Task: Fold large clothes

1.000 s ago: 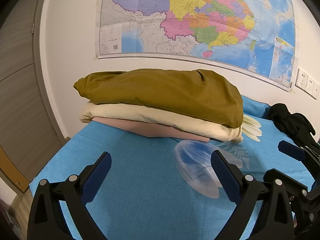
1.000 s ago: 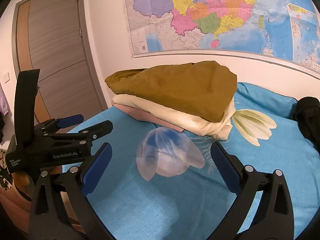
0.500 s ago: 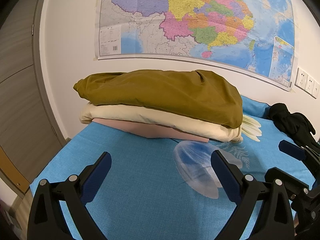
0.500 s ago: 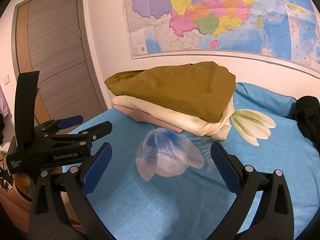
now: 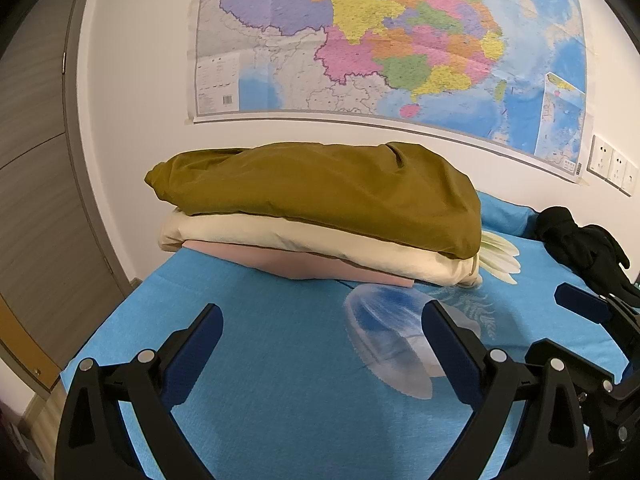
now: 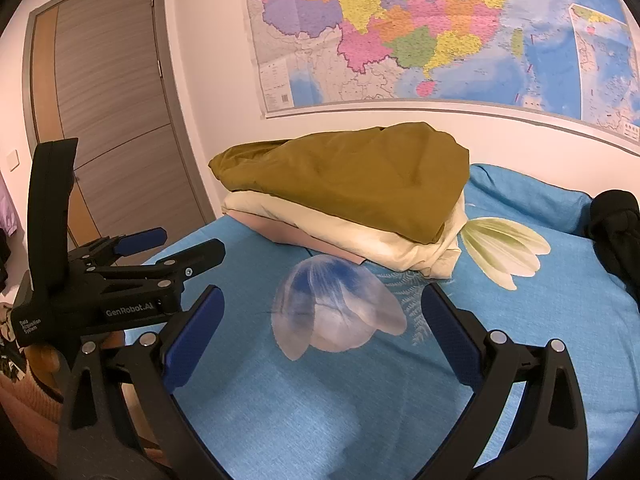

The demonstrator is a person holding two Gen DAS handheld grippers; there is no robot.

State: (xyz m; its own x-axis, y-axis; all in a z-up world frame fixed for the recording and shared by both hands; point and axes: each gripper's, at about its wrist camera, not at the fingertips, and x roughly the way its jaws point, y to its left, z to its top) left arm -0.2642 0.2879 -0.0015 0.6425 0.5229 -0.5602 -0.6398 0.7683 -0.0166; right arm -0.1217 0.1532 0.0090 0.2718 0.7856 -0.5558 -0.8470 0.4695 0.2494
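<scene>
Bed (image 5: 280, 380) with blue floral sheet, map (image 5: 400, 40) on the wall behind. Folded stack at the far edge: olive garment (image 5: 320, 192) on top, cream (image 5: 280, 236) under it, pink (image 5: 304, 266) lowest. Black garment (image 5: 580, 244) lies unfolded, far right (well apart). Left gripper (image 5: 320, 340) and right gripper (image 6: 322, 320) gape wide, both empty, over bare sheet.

Olive garment (image 5: 320, 196): smooth matt cloth. Cream garment (image 5: 304, 240): soft matt cloth. Bed sheet (image 5: 280, 380): blue, fine woven texture, matt. Wall map (image 5: 400, 40): creased paper, slight sheen. Door (image 6: 112, 100): wood-grain, matt. Left claw (image 5: 320, 352): matt black plastic, textured blue pads, metal rivets.
</scene>
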